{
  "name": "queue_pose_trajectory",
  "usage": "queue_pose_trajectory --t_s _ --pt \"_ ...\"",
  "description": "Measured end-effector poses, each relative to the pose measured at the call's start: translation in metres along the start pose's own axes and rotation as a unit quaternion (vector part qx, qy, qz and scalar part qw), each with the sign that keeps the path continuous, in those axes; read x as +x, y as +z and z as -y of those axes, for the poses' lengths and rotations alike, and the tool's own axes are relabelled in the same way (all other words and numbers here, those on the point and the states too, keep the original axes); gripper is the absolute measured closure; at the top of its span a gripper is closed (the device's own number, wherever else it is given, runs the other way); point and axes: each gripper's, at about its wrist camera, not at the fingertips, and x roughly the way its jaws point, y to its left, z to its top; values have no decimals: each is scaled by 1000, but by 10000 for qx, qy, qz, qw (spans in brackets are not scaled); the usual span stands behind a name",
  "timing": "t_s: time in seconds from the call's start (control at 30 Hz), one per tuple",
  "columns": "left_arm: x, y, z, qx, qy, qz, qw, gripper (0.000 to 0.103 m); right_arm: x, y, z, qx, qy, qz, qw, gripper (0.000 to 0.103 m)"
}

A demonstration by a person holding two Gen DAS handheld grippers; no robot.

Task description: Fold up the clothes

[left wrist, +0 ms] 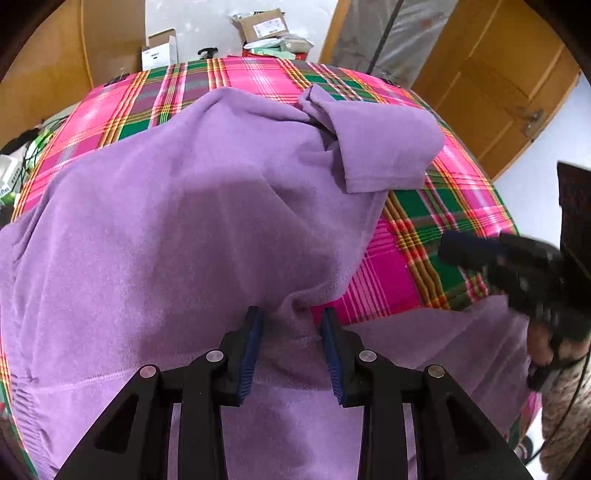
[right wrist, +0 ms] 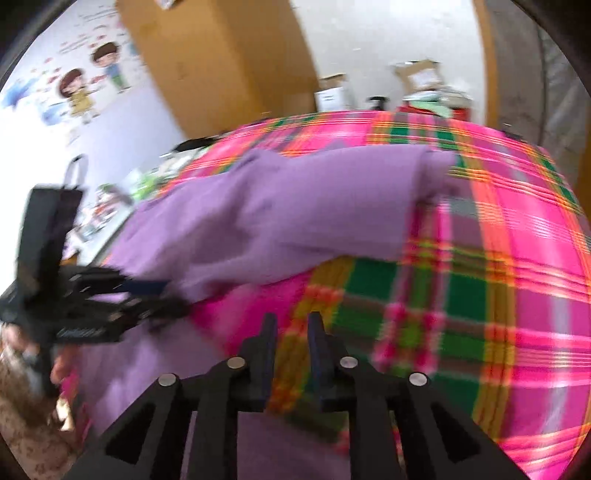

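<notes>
- I see the purple shirt (left wrist: 192, 206) spread over the plaid cloth (left wrist: 258, 74), its body filling the near left and a short sleeve (left wrist: 384, 147) folded back at the far right.
- My left gripper (left wrist: 291, 343) points down at the shirt's near edge. Its jaws stand apart with a bunched fold of fabric between the 2 blue pads (left wrist: 253, 347); the pads do not seem to press it.
- In the left view, my right gripper (left wrist: 480, 254) sits to the right over the plaid, blurred, with a hand (left wrist: 543, 343) behind it.
- From the right wrist, the right gripper (right wrist: 291, 332) shows a narrow gap between its jaws and only plaid (right wrist: 480, 258) beneath; nothing is held.
- That view is smeared. The shirt (right wrist: 280, 218) lies across the far middle, and the left gripper (right wrist: 122, 295) is at the left, at the shirt's edge.
- Boxes (left wrist: 262, 26) stand beyond the far edge.
</notes>
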Motion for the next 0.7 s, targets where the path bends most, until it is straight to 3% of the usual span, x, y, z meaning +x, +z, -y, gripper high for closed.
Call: queue_pose_trajectory --t_s 0.13,0.4,0.5,0.53,0.63,0.7 --pt "1 3 -4 -200 -84 38 9998 69 4 15 18 175 -184 195 9995 70" --pt "1 7 -12 -449 -244 178 9985 69 18 48 44 580 -90 437 9973 61" --pt "2 8 -14 -502 -296 229 9980 69 23 54 53 795 184 384 9959 61" --pt "1 8 -15 -516 -314 245 9979 71 23 54 55 887 303 388 9948 63" --pt "1 10 -19 -583 -336 300 9973 83 23 56 59 1030 534 489 9920 79" --pt "2 10 -21 -648 -400 329 9966 85 20 56 59 1011 577 561 9916 90"
